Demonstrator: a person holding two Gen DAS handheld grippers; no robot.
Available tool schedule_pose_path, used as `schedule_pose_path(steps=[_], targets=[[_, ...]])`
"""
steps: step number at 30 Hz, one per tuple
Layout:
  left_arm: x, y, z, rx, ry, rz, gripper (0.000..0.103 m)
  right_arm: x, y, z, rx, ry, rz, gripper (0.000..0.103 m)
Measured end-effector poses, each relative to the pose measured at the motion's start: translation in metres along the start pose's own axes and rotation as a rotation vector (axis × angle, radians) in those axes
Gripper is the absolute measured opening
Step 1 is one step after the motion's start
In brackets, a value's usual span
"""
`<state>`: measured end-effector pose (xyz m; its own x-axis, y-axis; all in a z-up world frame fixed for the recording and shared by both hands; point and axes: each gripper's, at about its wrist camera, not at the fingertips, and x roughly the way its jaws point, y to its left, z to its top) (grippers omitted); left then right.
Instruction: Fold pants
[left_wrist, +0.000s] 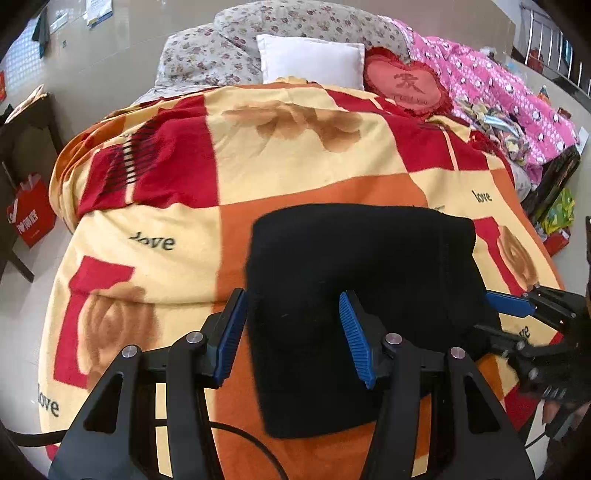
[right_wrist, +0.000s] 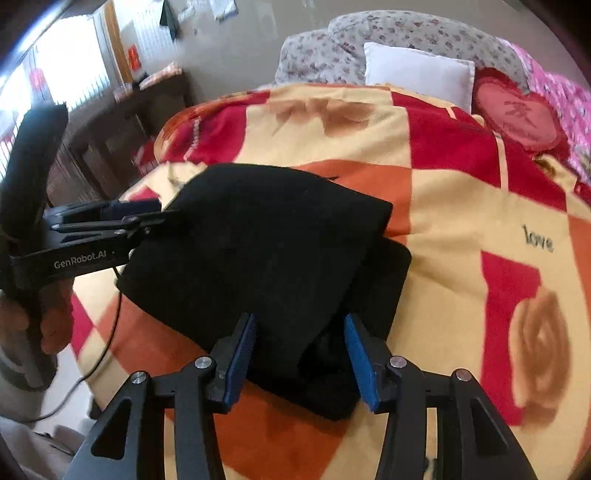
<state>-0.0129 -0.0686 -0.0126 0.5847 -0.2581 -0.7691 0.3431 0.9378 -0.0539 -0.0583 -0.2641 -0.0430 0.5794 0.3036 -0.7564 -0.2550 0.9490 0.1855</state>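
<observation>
The black pants (left_wrist: 354, 280) lie folded into a compact stack on the checked blanket (left_wrist: 295, 147); they also show in the right wrist view (right_wrist: 258, 251). My left gripper (left_wrist: 293, 332) is open, its blue pads straddling the stack's near left edge without pinching it. It also shows in the right wrist view (right_wrist: 155, 218) at the stack's left side. My right gripper (right_wrist: 301, 354) is open, its pads either side of the stack's near corner. It also shows in the left wrist view (left_wrist: 495, 314) at the stack's right edge.
The blanket covers a bed with a white pillow (left_wrist: 310, 61), a red heart cushion (left_wrist: 406, 86) and a pink quilt (left_wrist: 509, 96) at the far end. A red bag (left_wrist: 31, 218) and dark furniture (right_wrist: 122, 140) stand on the left. A cable (right_wrist: 110, 332) trails off the bed.
</observation>
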Motion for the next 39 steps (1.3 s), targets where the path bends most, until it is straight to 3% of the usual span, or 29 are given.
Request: schedule_pose_path(steps=[4, 8, 11, 13, 16, 20, 23, 27, 30, 32, 36, 39], targets=[[-0.008, 0.022, -0.001, -0.068, 0.011, -0.048, 0.051, -0.01, -0.02, 0.003, 0.113, -0.025, 0.073, 0.049], [-0.007, 0.039, -0.002, -0.14, 0.011, -0.065, 0.065, -0.014, -0.042, 0.006, 0.239, -0.07, 0.072, 0.063], [0.003, 0.047, -0.004, -0.223, 0.043, -0.16, 0.065, -0.003, -0.045, 0.005, 0.243, -0.023, 0.033, 0.064], [0.013, 0.047, -0.005, -0.237, 0.074, -0.215, 0.065, 0.001, -0.052, 0.003, 0.285, -0.023, 0.061, 0.065], [0.023, 0.043, -0.005, -0.239, 0.088, -0.21, 0.067, 0.008, -0.06, 0.003, 0.343, -0.032, 0.137, 0.065], [0.032, 0.04, -0.005, -0.248, 0.1, -0.225, 0.079, 0.02, -0.063, 0.003, 0.367, -0.023, 0.182, 0.069], [0.036, 0.034, -0.006, -0.231, 0.092, -0.21, 0.08, 0.023, -0.063, 0.006, 0.372, -0.049, 0.193, 0.071], [0.039, 0.026, -0.006, -0.213, 0.087, -0.217, 0.08, 0.023, -0.054, 0.006, 0.336, -0.067, 0.17, 0.077], [0.032, 0.015, -0.006, -0.144, 0.066, -0.183, 0.073, 0.022, -0.047, 0.008, 0.3, -0.076, 0.159, 0.067], [0.025, 0.011, -0.004, -0.127, 0.055, -0.191, 0.062, 0.018, -0.044, 0.009, 0.279, -0.089, 0.144, 0.061], [0.011, 0.013, 0.011, -0.117, 0.033, -0.245, 0.058, 0.011, -0.038, 0.02, 0.24, -0.098, 0.124, 0.059], [0.008, 0.014, 0.027, -0.105, 0.004, -0.209, 0.058, 0.006, -0.033, 0.041, 0.206, -0.133, 0.116, 0.059]])
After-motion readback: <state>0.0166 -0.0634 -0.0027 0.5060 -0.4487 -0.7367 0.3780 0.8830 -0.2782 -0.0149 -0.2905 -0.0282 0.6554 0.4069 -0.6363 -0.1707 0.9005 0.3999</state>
